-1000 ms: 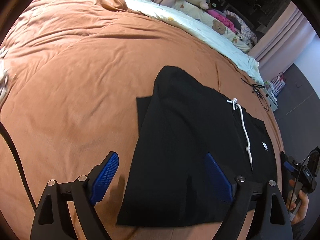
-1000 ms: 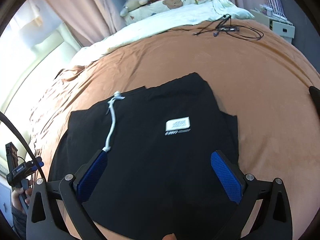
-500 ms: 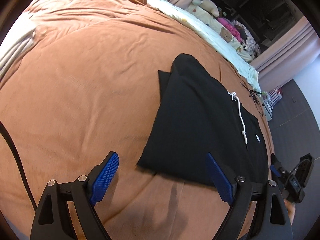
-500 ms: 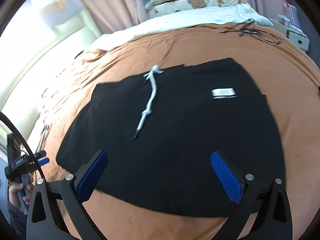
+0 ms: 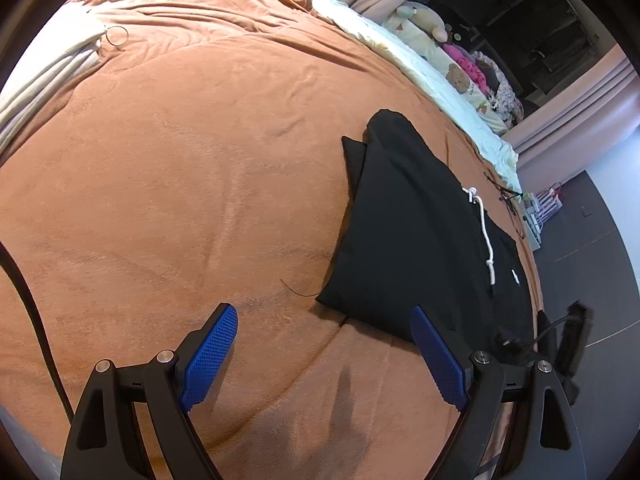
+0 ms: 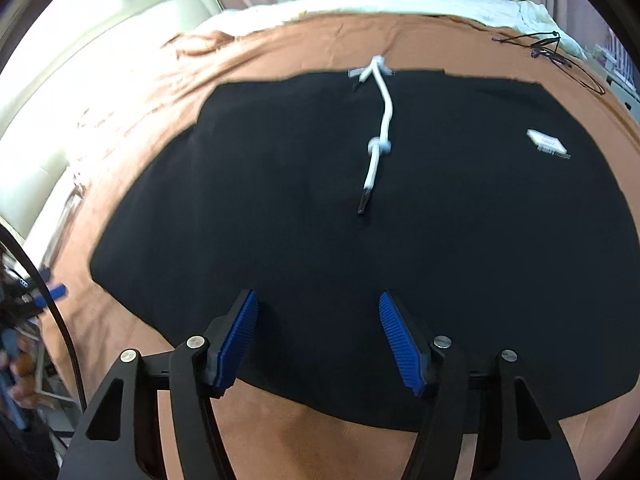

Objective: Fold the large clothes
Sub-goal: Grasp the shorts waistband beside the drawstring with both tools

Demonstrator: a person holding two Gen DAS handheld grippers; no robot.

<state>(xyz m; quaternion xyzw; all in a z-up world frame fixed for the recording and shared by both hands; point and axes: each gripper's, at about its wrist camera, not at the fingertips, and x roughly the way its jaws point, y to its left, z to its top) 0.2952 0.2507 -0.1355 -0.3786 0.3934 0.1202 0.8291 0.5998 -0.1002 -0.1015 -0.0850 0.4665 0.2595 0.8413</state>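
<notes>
A black garment (image 5: 416, 232) with a white drawstring (image 5: 486, 236) lies folded flat on the orange bedspread (image 5: 192, 168). In the right wrist view the garment (image 6: 360, 208) fills the middle, with the drawstring (image 6: 380, 136) and a white label (image 6: 547, 145) on top. My left gripper (image 5: 324, 356) is open and empty, above the bedspread just left of the garment's near corner. My right gripper (image 6: 318, 340) is open and empty, over the garment's near edge, jaws narrower than before.
A cream quilt with soft toys (image 5: 452, 68) lies along the far side of the bed. Black cables (image 6: 548, 50) lie on the bedspread at the far right. White folded fabric (image 5: 44, 72) sits at the left edge. The floor (image 5: 592, 264) lies beyond the right side.
Both grippers pulled back and away from the garment. The left one swung left, off the cloth. The right one's jaws narrowed and it dropped toward the garment's near edge.
</notes>
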